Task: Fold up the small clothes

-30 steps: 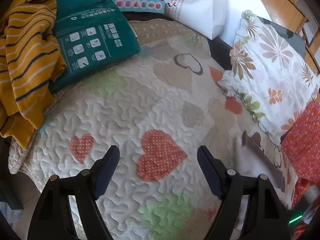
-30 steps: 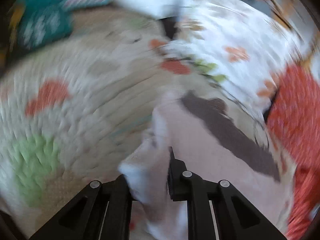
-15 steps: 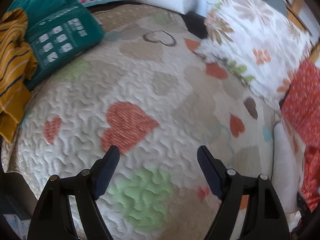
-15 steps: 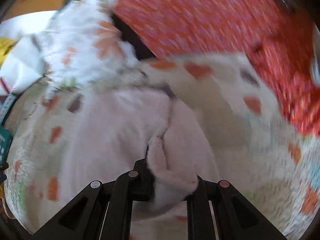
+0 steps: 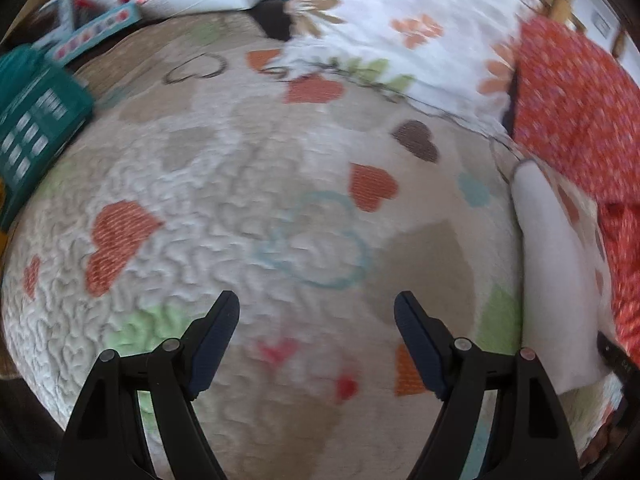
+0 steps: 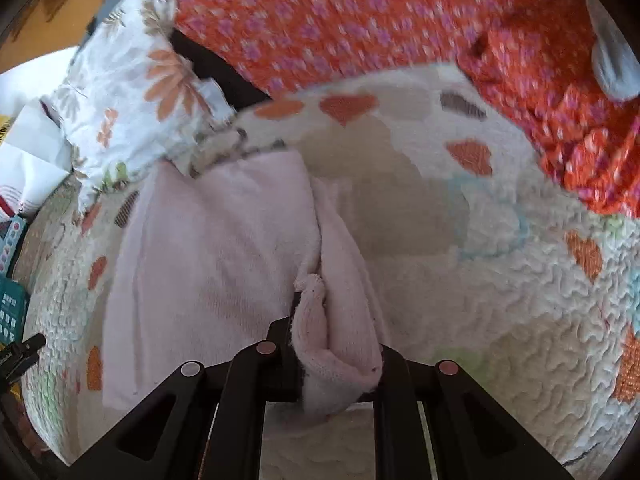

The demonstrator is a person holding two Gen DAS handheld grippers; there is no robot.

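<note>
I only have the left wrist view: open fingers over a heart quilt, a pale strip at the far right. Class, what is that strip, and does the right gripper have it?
Observer: It is a pale pink garment lying on the quilt; the right gripper is shut on a bunched edge of it.
Operator: Is it lying flat?
Observer: Mostly spread, with one raised fold running from the gripper up its right side.
Operator: What lies beyond it?
Observer: A floral pillow touches its far corner; the red patterned cloth sits further back, apart from it.
</note>
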